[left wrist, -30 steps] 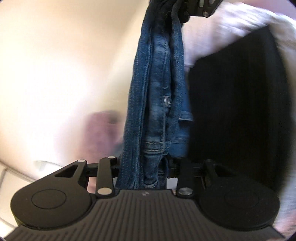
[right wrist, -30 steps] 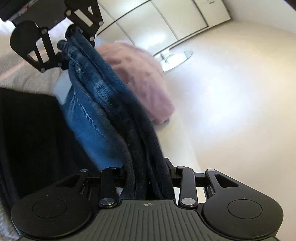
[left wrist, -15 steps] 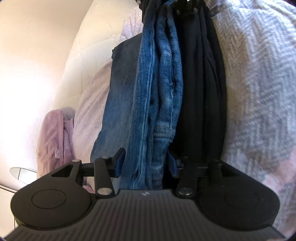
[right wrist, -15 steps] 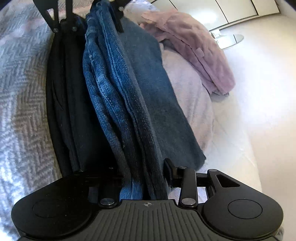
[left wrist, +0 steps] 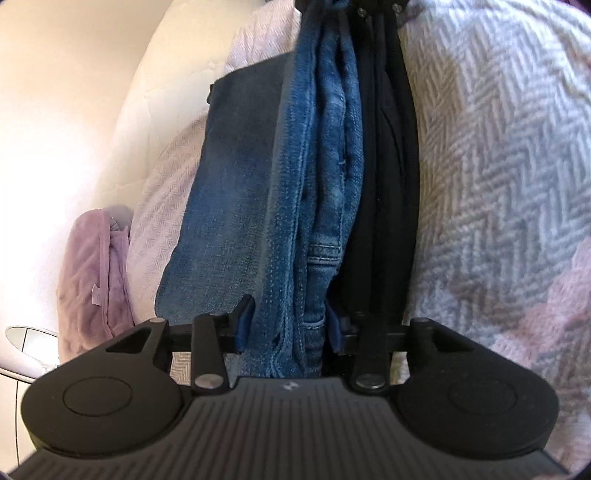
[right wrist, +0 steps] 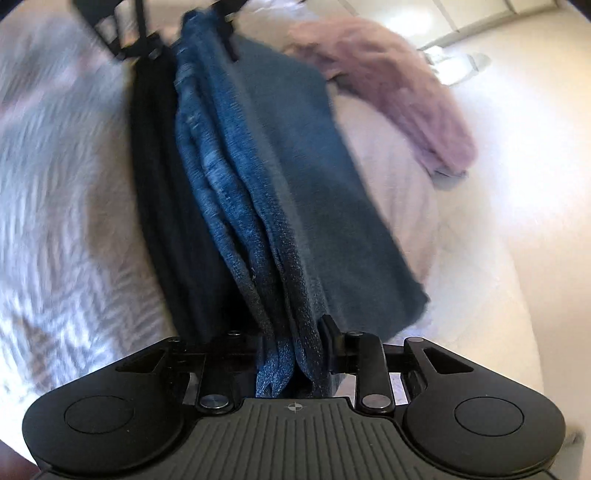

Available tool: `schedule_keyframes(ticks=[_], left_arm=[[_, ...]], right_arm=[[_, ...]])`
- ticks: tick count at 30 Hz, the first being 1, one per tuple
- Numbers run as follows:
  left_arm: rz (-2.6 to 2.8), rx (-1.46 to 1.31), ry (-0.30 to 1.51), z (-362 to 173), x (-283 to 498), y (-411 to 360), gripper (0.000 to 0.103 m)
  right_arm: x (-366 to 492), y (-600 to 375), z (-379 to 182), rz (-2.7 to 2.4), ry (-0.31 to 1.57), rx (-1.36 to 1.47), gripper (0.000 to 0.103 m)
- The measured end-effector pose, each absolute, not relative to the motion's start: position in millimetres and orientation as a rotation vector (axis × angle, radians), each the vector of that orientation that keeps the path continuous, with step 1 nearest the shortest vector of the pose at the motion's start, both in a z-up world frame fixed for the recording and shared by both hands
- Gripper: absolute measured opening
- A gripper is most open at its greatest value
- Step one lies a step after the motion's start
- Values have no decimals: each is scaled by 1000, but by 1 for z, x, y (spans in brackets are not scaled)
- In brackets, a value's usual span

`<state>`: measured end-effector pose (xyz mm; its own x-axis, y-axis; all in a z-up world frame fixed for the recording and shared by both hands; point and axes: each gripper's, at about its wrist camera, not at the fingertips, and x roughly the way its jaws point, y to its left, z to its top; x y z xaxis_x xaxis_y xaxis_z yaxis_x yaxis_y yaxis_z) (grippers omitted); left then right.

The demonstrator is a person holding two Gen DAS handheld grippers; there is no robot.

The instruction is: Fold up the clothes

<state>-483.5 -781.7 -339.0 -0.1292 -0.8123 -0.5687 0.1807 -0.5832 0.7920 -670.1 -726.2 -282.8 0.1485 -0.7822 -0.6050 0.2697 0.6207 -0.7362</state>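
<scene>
A bunched pair of blue jeans (left wrist: 317, 166) hangs stretched between my two grippers, just above the bed. In the left wrist view, my left gripper (left wrist: 290, 325) has one end of the jeans between its closing jaws, with the pads against the denim. My right gripper (left wrist: 347, 5) shows at the top, at the far end. In the right wrist view, my right gripper (right wrist: 291, 350) is closing on the other end of the jeans (right wrist: 221, 166), and my left gripper (right wrist: 177, 33) is blurred at the top.
Under the jeans a black garment (left wrist: 391, 166) lies on the grey herringbone blanket (left wrist: 498, 166). A flat dark blue garment (left wrist: 236, 166) lies beside it. A mauve garment (left wrist: 88, 277) drapes over the white bed edge (right wrist: 461, 314), with pale floor beyond.
Both grippers have come down with the jeans between them. A second ago the jeans hung high against floor and wall; now they run close over the black garment on the bed.
</scene>
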Motion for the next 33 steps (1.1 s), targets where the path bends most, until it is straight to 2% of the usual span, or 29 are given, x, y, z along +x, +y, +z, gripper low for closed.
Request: schedule_keyframes(ticks=[5,9,13,17,19,23,27,29,33], left_arm=[[-1784,1440,-710,-331,-485,-778,38],[-1791,1432,-603,-311,-479,-770,40],[-1815,1365,-424,-276,-466,-753,39],[-1836,1226,-350,-239,-454,-743,39],[-1830,1187,-297,-229,-456,-766,39],[-1821,1227,-165,-245,-461,-791,37],[-1859,1311,-148,-264,-465,-790,33],[-1867,1330,-136,-258,-463,-789,32],[-1858,1281,-97,-234,-460,-805,35]], right_arm=[[-669,-719,-283,-820,1202,-542,34],[-665,-717,-280,-832,1224,-504,35],[-664,-708,-260,-901,1199,-337,36],[-663,-702,-224,-978,1083,-121,36],[-660,-708,-208,-1020,995,-60,36],[-653,-740,-196,-1092,863,55,36],[-653,-782,-227,-1065,877,266,36],[-658,-789,-239,-1038,903,360,36],[-664,-808,-214,-1045,877,333,36]])
